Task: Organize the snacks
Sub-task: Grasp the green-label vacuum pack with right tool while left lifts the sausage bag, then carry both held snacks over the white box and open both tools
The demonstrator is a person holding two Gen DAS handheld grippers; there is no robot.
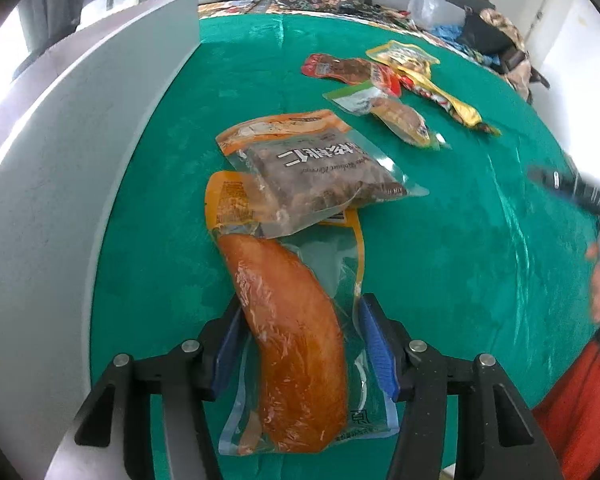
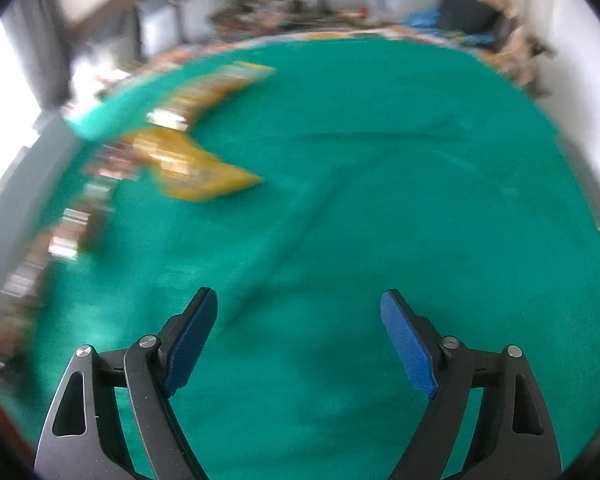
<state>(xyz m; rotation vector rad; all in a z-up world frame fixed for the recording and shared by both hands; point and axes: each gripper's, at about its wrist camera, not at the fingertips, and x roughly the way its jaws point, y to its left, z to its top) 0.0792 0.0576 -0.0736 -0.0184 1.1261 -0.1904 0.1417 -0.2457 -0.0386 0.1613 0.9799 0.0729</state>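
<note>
Much bare green cloth (image 2: 380,200) ahead of right gripper (image 2: 298,338) (wide, empty). Left gripper (image 1: 300,344) straddles sausage pack (image 1: 292,344); contact unclear.

Brightness: both views well lit by daylight, colours saturated on the green surface (image 1: 460,240).
Light source: overexposed window (image 2: 4,92) at the left edge of the right wrist view; blown-out white at the left wrist view's upper left.
Glare: pale sheen streaks on the cloth; glints on the clear snack pack (image 1: 300,340).
Shadows: soft, faint.
Blur: left wrist view mostly sharp, smeared at its right edge; right wrist view motion-blurred, snack packets (image 2: 188,160) streaked, fingers (image 2: 408,344) crisp.
Distortion: strong fisheye bowing, dark corner vignette.
</note>
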